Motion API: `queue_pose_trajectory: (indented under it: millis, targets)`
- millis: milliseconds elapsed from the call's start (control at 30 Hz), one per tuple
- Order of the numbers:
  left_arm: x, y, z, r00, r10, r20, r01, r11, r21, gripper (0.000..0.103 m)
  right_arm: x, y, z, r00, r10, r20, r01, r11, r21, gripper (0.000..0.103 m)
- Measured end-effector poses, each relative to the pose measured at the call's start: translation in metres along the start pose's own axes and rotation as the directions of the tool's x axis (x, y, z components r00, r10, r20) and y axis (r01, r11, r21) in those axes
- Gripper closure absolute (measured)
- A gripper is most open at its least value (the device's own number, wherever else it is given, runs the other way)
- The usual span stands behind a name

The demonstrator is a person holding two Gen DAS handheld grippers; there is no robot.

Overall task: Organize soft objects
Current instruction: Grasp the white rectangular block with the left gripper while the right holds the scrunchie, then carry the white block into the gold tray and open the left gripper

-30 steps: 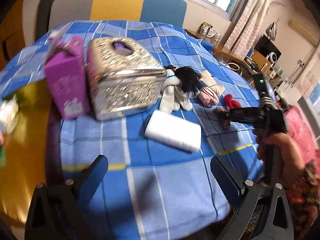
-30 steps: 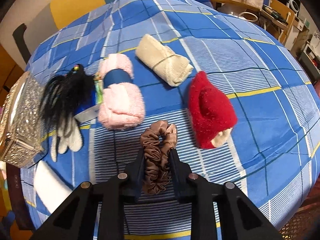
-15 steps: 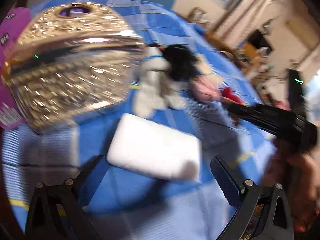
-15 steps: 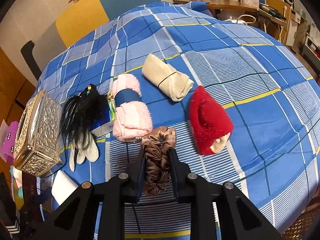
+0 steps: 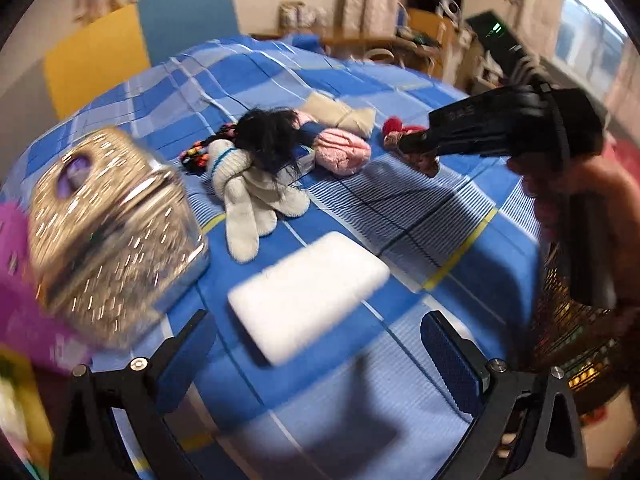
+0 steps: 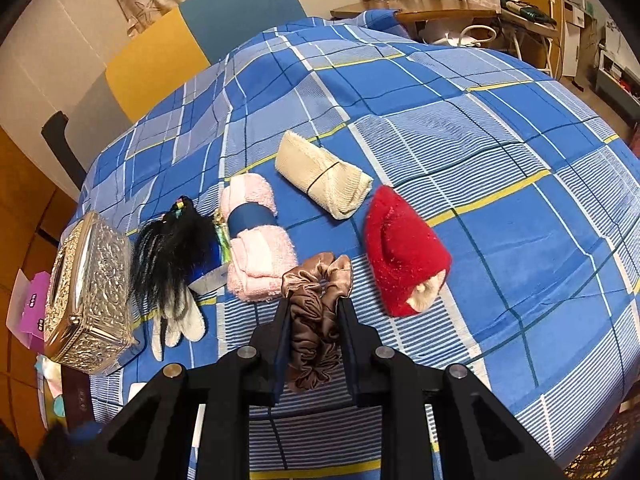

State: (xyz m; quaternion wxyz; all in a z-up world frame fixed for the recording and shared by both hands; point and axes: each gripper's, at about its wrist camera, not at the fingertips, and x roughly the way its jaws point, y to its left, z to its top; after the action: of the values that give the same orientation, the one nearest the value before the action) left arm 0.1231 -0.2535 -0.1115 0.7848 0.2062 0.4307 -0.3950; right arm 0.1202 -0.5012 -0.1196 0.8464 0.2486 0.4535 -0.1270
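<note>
The step in hand looks like carrying: the right gripper [image 6: 314,320] has its jaws clenched on the brown scrunchie [image 6: 316,312], which hangs between them above the striped patch of cloth. The next move calls for picking a spot and lowering it there; where it belongs I cannot tell.

Left of these jaws stands the silver box [image 6: 90,292] at the table [image 6: 500,128] edge, then the black hair piece [image 6: 172,252] over white gloves [image 6: 180,324]. Just ahead and slightly left lies the pink towel [image 6: 256,248], beyond it the beige roll [image 6: 324,178], and just ahead to the right the red hat [image 6: 404,248]. Right of the hat the cloth is bare, the widest room for setting down.

The left gripper [image 5: 320,344] has its jaws released and wide, holding nothing; the white block [image 5: 308,292] lies just ahead between them, and the box crowds the left jaw.
</note>
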Motion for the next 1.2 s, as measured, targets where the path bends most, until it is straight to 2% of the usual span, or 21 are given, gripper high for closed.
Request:
queue_pose_trajectory:
  millis: [33, 167, 233, 333, 367, 400, 500, 600, 633, 700, 833, 933, 1033, 1200]
  targets:
    - [0.008, 0.002, 0.005, 0.999, -0.022, -0.03, 0.023, 0.999, 0.029, 0.0, 0.0, -0.001, 0.0, 1.0, 0.0, -0.001, 0.0, 1.0, 0.002, 0.081]
    - [0.031, 0.003, 0.013, 0.995, -0.03, -0.091, 0.04, 0.992, 0.12, 0.0, 0.001, -0.004, 0.001, 1.0, 0.002, -0.001, -0.002, 1.0, 0.016, 0.081]
    - [0.034, -0.002, 0.009, 0.986, -0.103, -0.133, 0.118, 0.987, 0.108, 0.001, 0.001, -0.005, 0.001, 1.0, -0.005, 0.002, 0.005, 1.0, 0.015, 0.081]
    - [0.017, -0.019, -0.001, 0.956, -0.263, -0.132, 0.279, 0.952, 0.123, 0.001, 0.001, -0.008, 0.002, 1.0, -0.007, 0.0, 0.007, 0.999, 0.032, 0.081]
    - [0.012, -0.024, -0.003, 0.946, -0.296, -0.134, 0.313, 0.941, 0.132, 0.001, 0.001, -0.01, 0.002, 1.0, -0.006, -0.003, 0.006, 0.999, 0.039, 0.081]
    - [0.007, -0.029, -0.006, 0.944, -0.305, -0.126, 0.322, 0.934, 0.152, 0.001, 0.002, -0.011, 0.002, 1.0, -0.005, -0.004, 0.006, 0.999, 0.047, 0.081]
    - [0.001, -0.031, -0.006, 0.978, -0.198, -0.064, 0.207, 0.961, 0.181, 0.001, 0.001, -0.013, 0.003, 1.0, -0.004, 0.003, 0.004, 0.998, 0.059, 0.081]
    - [0.006, -0.019, 0.006, 0.995, -0.104, -0.007, 0.104, 0.977, 0.188, 0.001, -0.001, -0.011, 0.003, 1.0, 0.002, 0.009, -0.003, 0.999, 0.052, 0.081]
    - [0.013, -0.017, 0.011, 0.997, -0.077, -0.015, 0.078, 0.973, 0.216, 0.001, -0.001, -0.01, 0.003, 1.0, 0.005, 0.01, -0.005, 0.999, 0.048, 0.081]
    - [0.034, -0.018, 0.018, 0.996, -0.039, -0.086, 0.062, 0.96, 0.275, 0.001, -0.001, -0.009, 0.002, 1.0, 0.004, 0.009, -0.004, 0.999, 0.042, 0.081]
    - [0.059, -0.021, 0.022, 0.986, -0.024, -0.163, 0.083, 0.926, 0.367, 0.003, -0.001, -0.01, 0.002, 1.0, 0.003, 0.005, -0.003, 0.999, 0.042, 0.081]
    - [0.074, -0.015, 0.026, 0.972, -0.039, -0.233, 0.12, 0.93, 0.346, 0.019, -0.001, -0.012, 0.003, 1.0, 0.008, 0.004, -0.009, 0.999, 0.051, 0.081]
    - [0.074, -0.006, 0.028, 0.968, -0.088, -0.237, 0.157, 0.944, 0.29, 0.03, 0.0, -0.012, 0.004, 1.0, 0.011, -0.001, -0.011, 0.999, 0.053, 0.081]
    - [0.065, 0.0, 0.015, 0.972, -0.084, -0.22, 0.149, 0.944, 0.296, 0.035, 0.001, -0.011, 0.004, 1.0, 0.009, 0.001, -0.01, 0.999, 0.047, 0.081]
